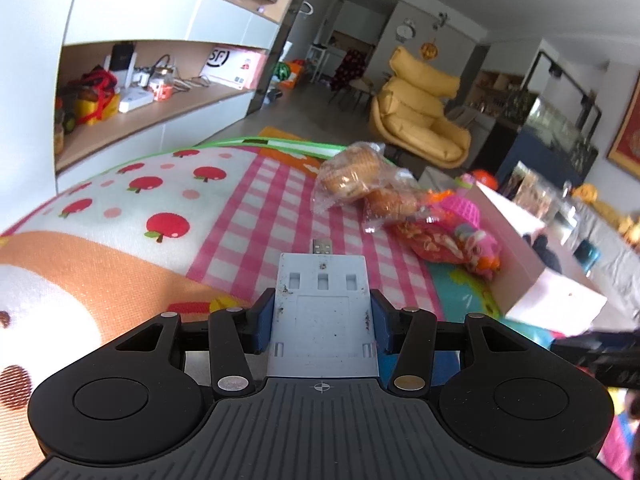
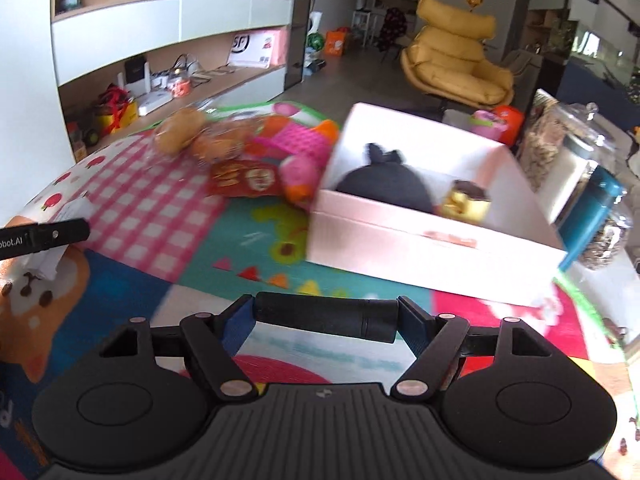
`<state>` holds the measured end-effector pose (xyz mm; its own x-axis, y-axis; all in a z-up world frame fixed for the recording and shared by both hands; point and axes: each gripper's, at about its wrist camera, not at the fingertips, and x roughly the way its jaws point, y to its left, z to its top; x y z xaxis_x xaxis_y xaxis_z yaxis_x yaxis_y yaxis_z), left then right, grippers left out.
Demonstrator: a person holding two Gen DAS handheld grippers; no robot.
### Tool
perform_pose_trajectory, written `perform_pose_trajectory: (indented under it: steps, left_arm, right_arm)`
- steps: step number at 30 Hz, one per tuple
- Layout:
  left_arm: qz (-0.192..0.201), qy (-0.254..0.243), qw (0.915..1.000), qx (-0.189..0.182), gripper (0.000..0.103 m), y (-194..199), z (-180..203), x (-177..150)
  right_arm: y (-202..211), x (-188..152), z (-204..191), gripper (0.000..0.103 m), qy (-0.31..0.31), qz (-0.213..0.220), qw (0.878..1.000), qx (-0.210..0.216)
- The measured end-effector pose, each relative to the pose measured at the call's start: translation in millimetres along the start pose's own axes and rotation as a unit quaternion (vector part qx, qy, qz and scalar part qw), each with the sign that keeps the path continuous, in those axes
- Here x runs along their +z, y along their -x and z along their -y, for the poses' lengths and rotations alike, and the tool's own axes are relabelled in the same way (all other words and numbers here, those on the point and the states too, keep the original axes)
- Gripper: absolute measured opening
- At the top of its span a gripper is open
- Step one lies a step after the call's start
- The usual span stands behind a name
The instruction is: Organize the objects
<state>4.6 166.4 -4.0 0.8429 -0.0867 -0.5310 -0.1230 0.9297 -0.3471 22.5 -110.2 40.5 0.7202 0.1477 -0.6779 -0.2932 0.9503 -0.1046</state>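
Note:
My left gripper [image 1: 322, 308] is shut on a flat white plastic device [image 1: 322, 300] with a USB plug at its far end, held above the colourful play mat [image 1: 240, 208]. My right gripper [image 2: 326, 314] is shut on a black cylinder [image 2: 326, 316], held crosswise above the mat. Ahead of it stands an open pink box [image 2: 432, 240] holding a black plush [image 2: 384, 184] and a yellow pudding toy [image 2: 466, 200]. Bagged buns [image 1: 352, 176], a red snack packet [image 1: 428, 240] and pink toys [image 1: 476, 240] lie in a pile on the mat; the pile also shows in the right wrist view [image 2: 240, 152].
The left gripper [image 2: 44, 236] shows at the right view's left edge. A shelf unit [image 1: 152, 92] stands at far left, a yellow armchair [image 1: 424, 120] behind the mat. A teal bottle [image 2: 592, 208] and glass jars [image 2: 576, 136] stand right of the box.

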Motion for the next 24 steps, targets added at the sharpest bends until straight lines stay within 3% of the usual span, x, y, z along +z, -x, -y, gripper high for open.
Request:
perform_pose_trajectory:
  steps: [7, 15, 18, 22, 24]
  left_arm:
    - [-0.039, -0.060, 0.9960, -0.053, 0.053, 7.4, 57.1, 2.8]
    - [-0.001, -0.129, 0.9842, -0.122, 0.053, 5.5, 154.0, 69.4]
    - [0.006, -0.139, 0.9787, -0.151, 0.053, -22.1, 201.6, 97.5]
    - [-0.005, -0.089, 0.9750, -0.203, 0.053, -89.7, 249.6, 120.5]
    - [-0.040, -0.117, 0.9776, -0.170, 0.052, -125.4, 271.3, 115.4]
  right_arm:
    - [23.3, -9.7, 44.6, 0.076, -0.034, 0.041, 0.999, -0.010]
    - [40.7, -36.4, 66.0, 0.076, -0.028, 0.083, 0.996, -0.013]
    - [47.5, -40.5, 72.3, 0.076, -0.020, 0.107, 0.994, -0.021]
    - [49.9, -39.8, 78.9, 0.076, -0.014, 0.128, 0.991, -0.023]
    - [46.7, -36.6, 82.4, 0.076, -0.022, 0.125, 0.992, -0.021]
